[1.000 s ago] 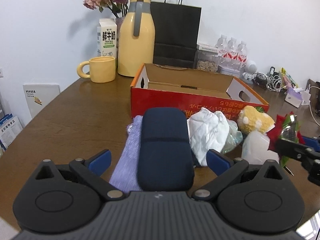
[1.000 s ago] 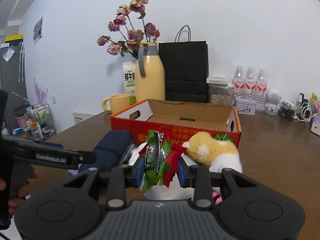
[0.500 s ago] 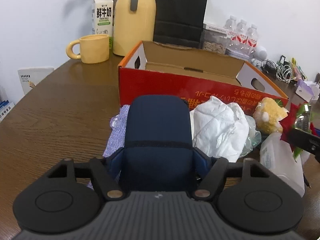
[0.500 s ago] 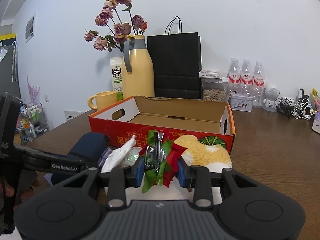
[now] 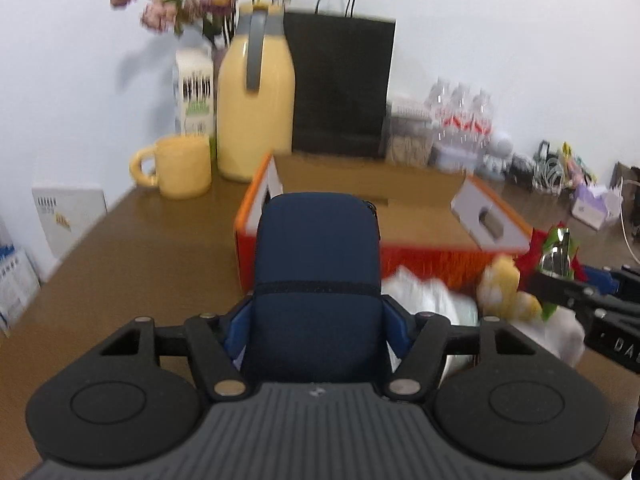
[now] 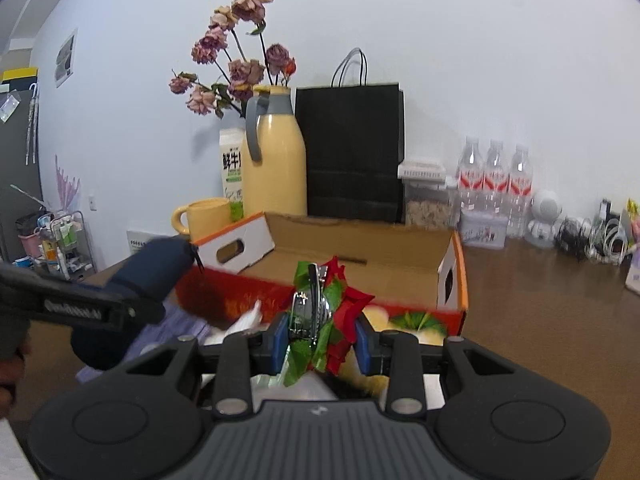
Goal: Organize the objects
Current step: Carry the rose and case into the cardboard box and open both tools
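You have the navy pouch (image 5: 316, 276) clamped between the pads of your left gripper (image 5: 318, 320); its jaws have just been closing and the pouch now sits squarely between them, lifted off the table (image 5: 132, 264) and poking forward toward the near-left corner of the red box (image 6: 360, 256). Your right gripper (image 6: 322, 344) is clamped tight on the foil ornament (image 6: 320, 304) with its red and green leaves, held just short of the box's near wall. The box is open and looks bare inside, so it is the likely home for both. Carry the pouch up and over the orange rim first, since its tip already overlaps that corner in the left wrist view; clear the flap with the handle cut-out before you lower. Set the pouch flat against the left side so the rest of the floor stays free. Bring the ornament in on the right, well apart from the other hand, and keep the two grippers from crossing. The ornament looks crinkly and light, so lower it to the floor before you let go. The white cloth (image 5: 424, 300), plush toy (image 5: 504, 288) and purple fabric (image 6: 180, 328) lie in front of the box; lift high enough not to drag them.
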The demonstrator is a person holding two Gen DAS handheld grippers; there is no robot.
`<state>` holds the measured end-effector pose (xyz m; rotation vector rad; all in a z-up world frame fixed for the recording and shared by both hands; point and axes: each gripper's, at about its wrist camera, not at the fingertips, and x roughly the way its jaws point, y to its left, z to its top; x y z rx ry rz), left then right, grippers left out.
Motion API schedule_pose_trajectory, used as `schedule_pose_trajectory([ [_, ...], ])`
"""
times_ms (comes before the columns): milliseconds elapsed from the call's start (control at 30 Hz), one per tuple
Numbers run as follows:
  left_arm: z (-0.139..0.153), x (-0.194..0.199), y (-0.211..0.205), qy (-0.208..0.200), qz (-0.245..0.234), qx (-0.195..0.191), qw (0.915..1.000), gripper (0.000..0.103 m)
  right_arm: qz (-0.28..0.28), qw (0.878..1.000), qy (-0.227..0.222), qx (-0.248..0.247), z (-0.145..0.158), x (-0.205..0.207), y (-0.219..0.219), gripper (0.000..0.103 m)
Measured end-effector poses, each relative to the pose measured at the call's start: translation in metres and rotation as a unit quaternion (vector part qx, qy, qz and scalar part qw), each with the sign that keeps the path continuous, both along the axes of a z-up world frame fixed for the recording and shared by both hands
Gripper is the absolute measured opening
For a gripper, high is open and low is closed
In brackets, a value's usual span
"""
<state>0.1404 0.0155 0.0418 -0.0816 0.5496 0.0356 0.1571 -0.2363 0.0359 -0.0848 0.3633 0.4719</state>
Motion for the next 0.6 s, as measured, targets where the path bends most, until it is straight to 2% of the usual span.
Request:
schedule_pose_trajectory([
  [133, 0.027, 0.021, -0.001, -0.039, 0.005, 0.013, 0.9991, 0.067, -0.007, 1.000, -0.024, -0.002, 0.017, 0.022, 0.005, 0.032],
  [267, 0.040, 0.053, -0.005, -0.057, 0.007, 0.011, 0.9983, 0.067, -0.018, 0.999, -0.031, -0.009, 0.028, 0.053, 0.014, 0.032],
  [400, 0.036, 0.085, -0.009, -0.066, 0.019, 0.014, 0.9975, 0.067, -0.033, 0.999, -0.019, -0.017, 0.024, 0.089, 0.024, 0.032],
  [600, 0.013, 0.128, -0.013, -0.047, 0.024, 0.018, 0.9985, 0.067, -0.056, 0.998, 0.019, -0.012, 0.004, 0.128, 0.031, 0.032],
])
